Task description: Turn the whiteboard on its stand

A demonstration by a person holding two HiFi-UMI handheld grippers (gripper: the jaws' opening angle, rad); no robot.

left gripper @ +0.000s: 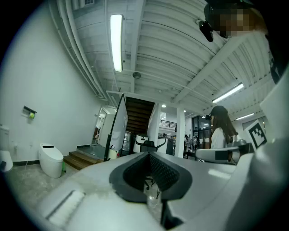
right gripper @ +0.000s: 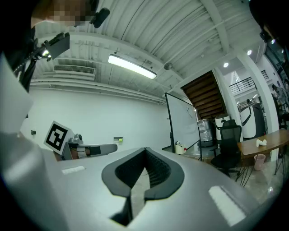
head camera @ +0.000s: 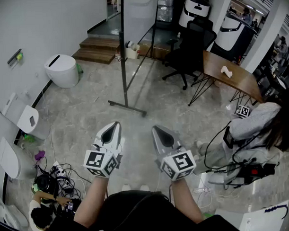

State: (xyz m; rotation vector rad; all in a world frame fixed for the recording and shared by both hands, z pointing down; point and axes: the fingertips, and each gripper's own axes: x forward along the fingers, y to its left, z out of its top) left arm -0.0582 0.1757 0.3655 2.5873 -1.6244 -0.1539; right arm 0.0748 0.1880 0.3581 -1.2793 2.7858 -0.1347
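With the left claw [head camera: 114,126] and right claw [head camera: 157,130] both closed and empty, well short of the whiteboard [head camera: 123,52] standing edge-on on its stand [head camera: 127,107], the best move is probably to step closer, open one claw, and grip the frame's edge before swinging it gently.

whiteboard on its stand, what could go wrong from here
Both the left gripper and right gripper are shut and empty; closed tips pushing the whiteboard on its thin edge could slip off. The office chair sits near the stand, so the swinging board might strike it. Its floor foot is a trip hazard.
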